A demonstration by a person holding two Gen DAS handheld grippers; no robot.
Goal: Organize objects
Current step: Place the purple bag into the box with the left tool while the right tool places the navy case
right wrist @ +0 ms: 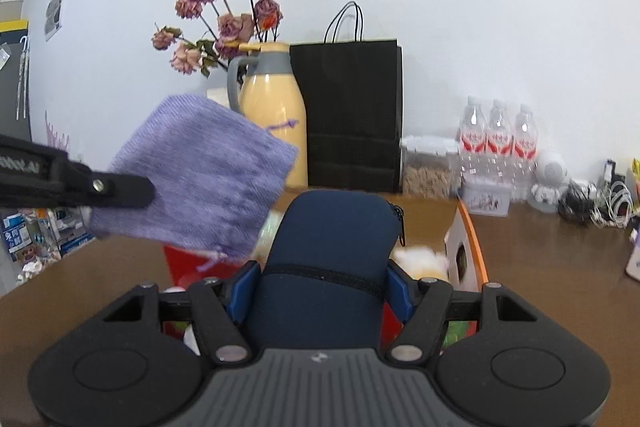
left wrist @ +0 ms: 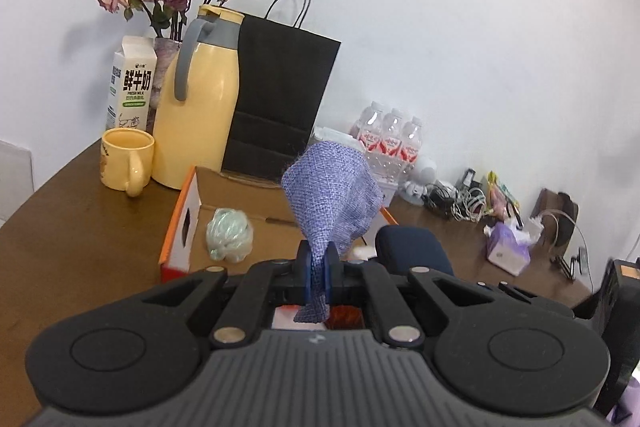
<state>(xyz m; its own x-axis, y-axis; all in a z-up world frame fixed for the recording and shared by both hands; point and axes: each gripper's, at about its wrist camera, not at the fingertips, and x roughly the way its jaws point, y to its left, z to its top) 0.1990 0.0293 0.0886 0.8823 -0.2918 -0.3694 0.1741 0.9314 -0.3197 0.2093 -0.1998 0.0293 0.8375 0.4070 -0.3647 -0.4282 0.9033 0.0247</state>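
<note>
1. Fingers of the left gripper (left wrist: 319,269) are pinched tight on a purple woven drawstring pouch (left wrist: 332,195), which fans out above them, over the box.
2. Right gripper (right wrist: 320,287) clamps a navy zippered soft case (right wrist: 328,251) between its blue pads (right wrist: 242,291).
3. Below both sits an open orange-edged cardboard box (left wrist: 180,227) on the brown table (left wrist: 80,239), holding a crumpled plastic bundle (left wrist: 229,235).
4. Behind the box stand a yellow mug (left wrist: 126,159), a yellow thermos jug (left wrist: 198,107), a milk carton (left wrist: 130,83), a black paper bag (left wrist: 280,99) and 3 water bottles (left wrist: 388,139).

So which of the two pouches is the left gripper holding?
The left gripper pinches the flat lilac woven pouch; the padded navy zip pouch is in the right gripper.
</note>
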